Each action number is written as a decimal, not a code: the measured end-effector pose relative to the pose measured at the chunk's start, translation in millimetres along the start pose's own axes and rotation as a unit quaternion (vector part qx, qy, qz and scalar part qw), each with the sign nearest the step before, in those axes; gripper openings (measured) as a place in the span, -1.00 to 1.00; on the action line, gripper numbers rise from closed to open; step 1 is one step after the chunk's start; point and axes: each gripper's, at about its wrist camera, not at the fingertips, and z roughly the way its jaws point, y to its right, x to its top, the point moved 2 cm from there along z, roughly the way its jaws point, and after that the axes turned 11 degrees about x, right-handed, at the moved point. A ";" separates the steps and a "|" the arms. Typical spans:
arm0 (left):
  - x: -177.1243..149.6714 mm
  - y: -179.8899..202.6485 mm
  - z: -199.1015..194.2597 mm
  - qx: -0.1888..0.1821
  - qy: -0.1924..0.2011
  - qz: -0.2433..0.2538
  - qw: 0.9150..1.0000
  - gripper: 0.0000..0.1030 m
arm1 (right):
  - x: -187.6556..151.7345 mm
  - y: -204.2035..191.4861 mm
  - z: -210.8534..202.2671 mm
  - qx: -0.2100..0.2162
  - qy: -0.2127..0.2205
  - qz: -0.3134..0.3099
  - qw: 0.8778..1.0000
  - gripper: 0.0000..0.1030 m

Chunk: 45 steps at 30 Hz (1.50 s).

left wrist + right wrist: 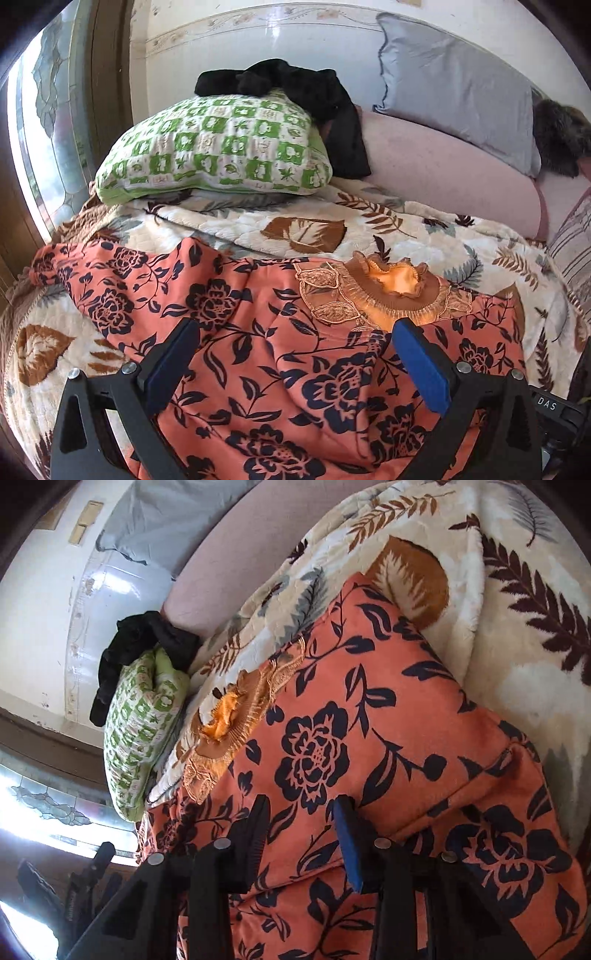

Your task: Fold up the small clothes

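Observation:
An orange garment (280,343) with dark floral print and a frilled brown collar (391,288) lies spread on the leaf-patterned blanket (280,221). My left gripper (295,332) is open wide just above its middle, below the collar, holding nothing. In the right wrist view the garment (369,738) fills the frame, its right side folded over the body. My right gripper (303,808) hovers over the cloth with the jaws apart and a band of cloth showing between the fingers; no grip is visible.
A green-and-white checked pillow (214,147) with a black garment (314,96) on it lies at the back. A grey pillow (454,88) leans on the wall over pink bedding (443,166). A window (48,110) is at the left.

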 end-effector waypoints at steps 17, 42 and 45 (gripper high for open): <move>-33.0 -91.2 2.0 0.235 -0.111 0.006 0.966 0.68 | -2.5 21.3 -1.1 0.042 -0.042 0.064 0.996 -0.24; -27.1 -79.8 0.7 0.241 -0.138 0.011 0.961 0.76 | -5.8 24.3 -1.2 0.058 -0.046 0.065 0.995 -0.22; -22.2 -11.6 -11.3 0.203 -0.102 0.069 0.971 0.85 | -8.9 22.6 -1.4 0.056 -0.037 0.057 0.996 -0.20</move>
